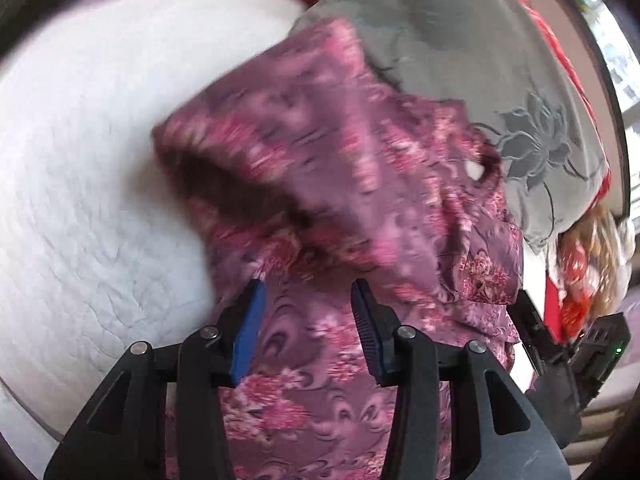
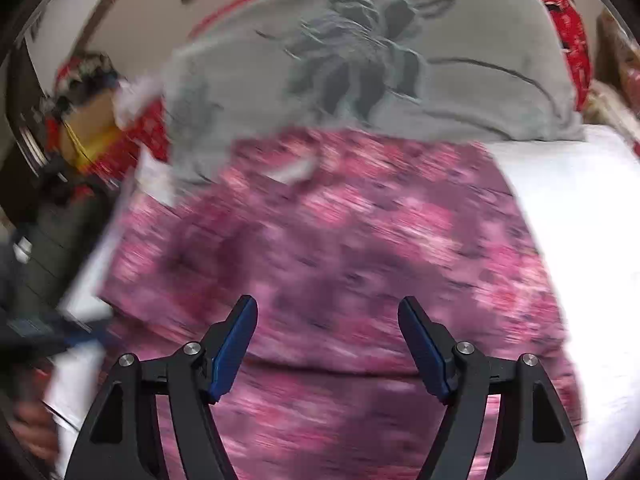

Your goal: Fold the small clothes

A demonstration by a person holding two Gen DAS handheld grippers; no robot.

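A small purple garment with pink flowers (image 1: pixel 332 184) lies bunched on a white quilted bed cover (image 1: pixel 80 160); one fold stands up with a dark opening at its left. My left gripper (image 1: pixel 308 292) is open just above the cloth, its blue pads apart with fabric showing below the gap, not pinched. In the right wrist view the same garment (image 2: pixel 340 248) spreads flatter, blurred by motion. My right gripper (image 2: pixel 328 308) hangs open wide over it, with nothing pressed between its pads. The other gripper's black body (image 1: pixel 560 360) shows at the right edge of the left wrist view.
A grey pillow with a dark flower design (image 2: pixel 380 60) lies just behind the garment, touching its far edge. Red patterned cloth (image 2: pixel 572 32) sits behind the pillow. A cluttered box and red items (image 2: pixel 88 120) stand off the bed's left side. A hand (image 2: pixel 32 428) shows at lower left.
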